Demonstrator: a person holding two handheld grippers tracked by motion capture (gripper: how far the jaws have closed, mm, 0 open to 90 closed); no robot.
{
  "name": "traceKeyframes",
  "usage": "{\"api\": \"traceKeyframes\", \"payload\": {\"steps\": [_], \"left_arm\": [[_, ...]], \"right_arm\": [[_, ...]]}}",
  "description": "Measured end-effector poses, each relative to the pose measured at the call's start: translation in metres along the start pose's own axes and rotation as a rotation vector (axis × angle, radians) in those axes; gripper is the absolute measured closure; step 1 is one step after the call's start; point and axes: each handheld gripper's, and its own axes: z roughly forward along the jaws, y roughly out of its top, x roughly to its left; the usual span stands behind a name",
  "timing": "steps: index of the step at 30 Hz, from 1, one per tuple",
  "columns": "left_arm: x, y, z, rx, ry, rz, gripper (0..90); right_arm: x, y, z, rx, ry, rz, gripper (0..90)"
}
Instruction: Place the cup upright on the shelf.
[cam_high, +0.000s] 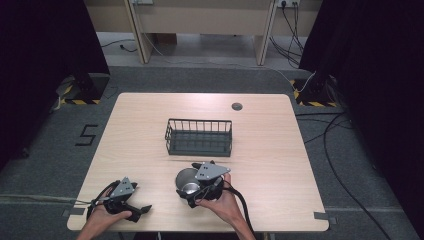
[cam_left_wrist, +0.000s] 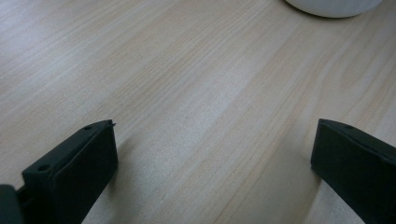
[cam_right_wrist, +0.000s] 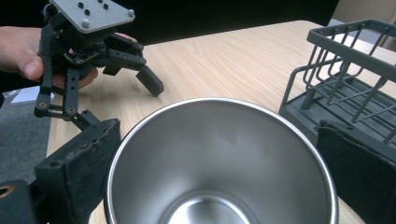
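In the right gripper view, the right tool is standing with one black jaw on each side of the steel cup, and the cup's rim is sitting between them; the jaws look pressed against the wall, so the tool is grasping the cup. The cup is lying on its side, with its open mouth turning toward the camera of this tool, and its inside is shining and empty. In the high view, the right tool is being held by the right hand near the front edge of the bench, and the steel cup is showing just at the left of the tool's grey plate. The left tool is resting to the left of the right one, well apart from it, in the left hand. In the left gripper view its jaws are standing wide apart over bare wood, so the left tool is released and is grasping nothing; a pale round edge, which I cannot identify, is showing at the top of that view. Beyond the right tool, farther on the bench, the dark wire basket is standing upright, near the cup but not touching it.
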Motion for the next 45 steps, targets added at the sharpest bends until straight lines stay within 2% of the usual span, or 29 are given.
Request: {"api": "traceKeyframes", "payload": {"steps": [9, 10, 14, 27, 30, 35, 45], "left_arm": [[0.0, 0.0, 0.0, 0.0, 0.0, 0.0, 0.0], [0.0, 0.0, 0.0, 0.0, 0.0, 0.0, 0.0], [0.0, 0.0, 0.0, 0.0, 0.0, 0.0, 0.0], [0.0, 0.0, 0.0, 0.001, 0.0, 0.001, 0.0], [0.0, 0.0, 0.0, 0.0, 0.0, 0.001, 0.0], [0.0, 0.0, 0.0, 0.001, 0.0, 0.001, 0.0], [0.0, 0.0, 0.0, 0.0, -0.001, 0.001, 0.0]], "right_arm": [[-0.005, 0.001, 0.003, 0.009, 0.037, -0.007, 2.2], [-0.005, 0.001, 0.004, 0.005, 0.046, -0.012, 5.7], [-0.006, 0.002, 0.005, 0.004, 0.056, -0.018, 5.9], [-0.005, 0.003, 0.004, -0.004, 0.045, -0.017, 6.3], [-0.006, 0.007, 0.001, -0.028, 0.045, -0.007, 6.3], [-0.007, 0.013, -0.005, -0.034, 0.03, -0.014, 6.3], [-0.02, 0.03, -0.016, -0.036, 0.006, 0.002, 6.3]]}}
